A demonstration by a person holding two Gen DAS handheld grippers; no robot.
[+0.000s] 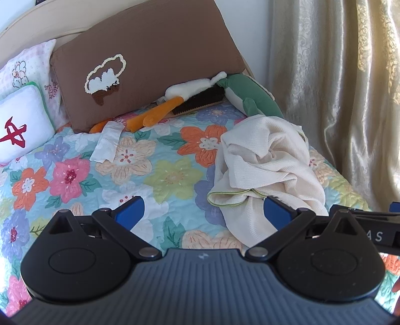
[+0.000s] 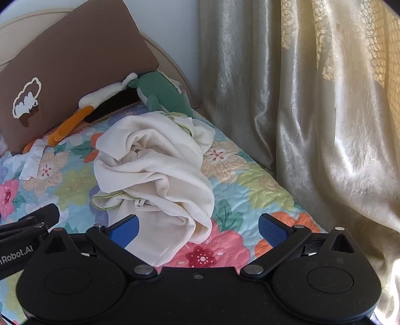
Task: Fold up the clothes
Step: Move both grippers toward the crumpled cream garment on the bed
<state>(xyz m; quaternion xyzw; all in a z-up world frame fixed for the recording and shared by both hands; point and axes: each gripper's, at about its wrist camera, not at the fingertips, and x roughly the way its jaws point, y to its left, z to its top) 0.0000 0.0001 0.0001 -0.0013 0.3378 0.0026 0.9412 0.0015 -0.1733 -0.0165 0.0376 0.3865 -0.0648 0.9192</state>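
Left wrist view, near first: left gripper (image 1: 203,211) has its jaws spread wide, blue pads (image 1: 130,211) clear of everything and nothing between them. Right-hand pad sits just at the lower edge of the cream garment (image 1: 267,165); contact can't be confirmed. Right gripper's black linkage pokes in at the right edge of this view.

Right wrist view: right gripper (image 2: 198,228) is spread wide too, empty, pointing down at the bed. Garment's near hem lies between its pads (image 2: 272,230) without touching either, as far as visible.

Garment is a crumpled cream waffle-knit piece with pale green edge trim and a small white tag (image 2: 140,203) showing, bunched in a heap on the floral quilt (image 1: 140,175), towards the curtain side of the bed. Unfolded.

Further back: a white crumpled tissue or cloth scrap (image 1: 107,143) lies on the quilt, well apart from the garment. Behind it a brown pillow (image 1: 155,52) with a white embroidered patch leans on the headboard (image 1: 37,22). A plush toy with orange legs (image 1: 172,105) lies at the pillow's foot, a green plush (image 1: 250,92) beside it. White cushion with a red mark (image 1: 22,125) at far left, pink patterned pillow (image 1: 27,65) behind it. Cream damask curtain (image 2: 325,100) hangs along the bed's side.
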